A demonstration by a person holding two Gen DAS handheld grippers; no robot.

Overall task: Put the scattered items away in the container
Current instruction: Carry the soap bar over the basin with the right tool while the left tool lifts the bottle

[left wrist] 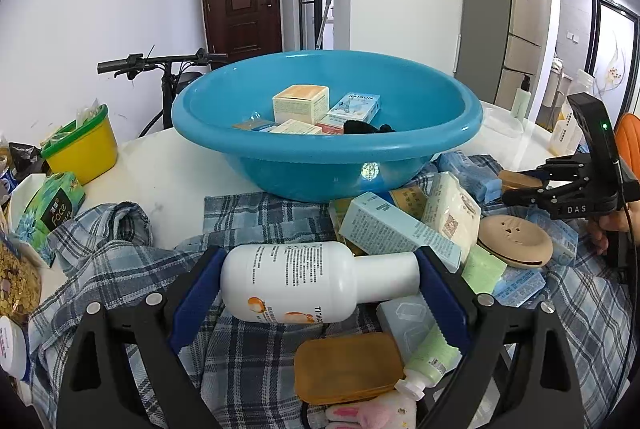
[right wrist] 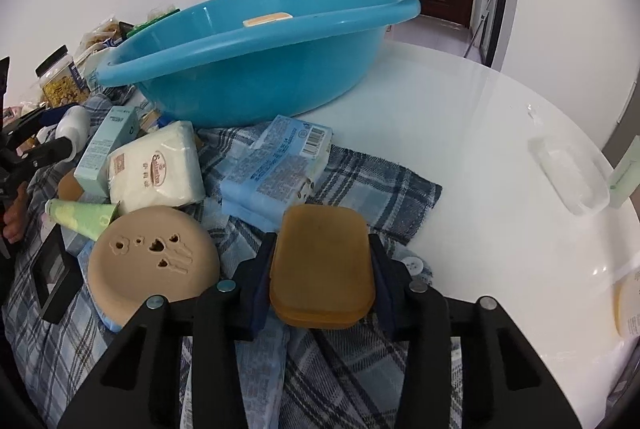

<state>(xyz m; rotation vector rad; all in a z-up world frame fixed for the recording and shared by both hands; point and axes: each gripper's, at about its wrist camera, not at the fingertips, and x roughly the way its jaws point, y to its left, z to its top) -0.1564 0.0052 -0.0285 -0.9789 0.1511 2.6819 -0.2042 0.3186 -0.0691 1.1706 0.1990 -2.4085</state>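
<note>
Nearest the lens in the right wrist view, the right tongs (right wrist: 322, 277) are clamped on an amber soap box (right wrist: 322, 265), blue pads pressed to both of its long sides, and they point steeply down over the plaid cloth (right wrist: 360, 189). Just left of that box lies a tan round soap dish (right wrist: 152, 265) with cut-out holes; behind it sit a white wrapped soap pack (right wrist: 156, 165) and blue tissue packs (right wrist: 276, 165). In the left wrist view the left tongs (left wrist: 320, 281) are clamped lengthwise on a white bottle (left wrist: 296, 281) lying on its side, one pad on its base and one on its cap, tilted gently downward. A second amber case (left wrist: 348, 367) and a green tube (left wrist: 430, 357) lie under that bottle, seen only here. This view also shows the right tongs from outside at its right edge, held by a hand (left wrist: 608, 225). Further back stands the blue basin (left wrist: 328, 125) on the white tabletop (left wrist: 160, 165), its base overlapping the cloth's far edge. Only the left view looks into it: several small boxes (left wrist: 302, 103) and a black item lie there. The right view alone shows a clear tray (right wrist: 568, 175) on bare tabletop.
</note>
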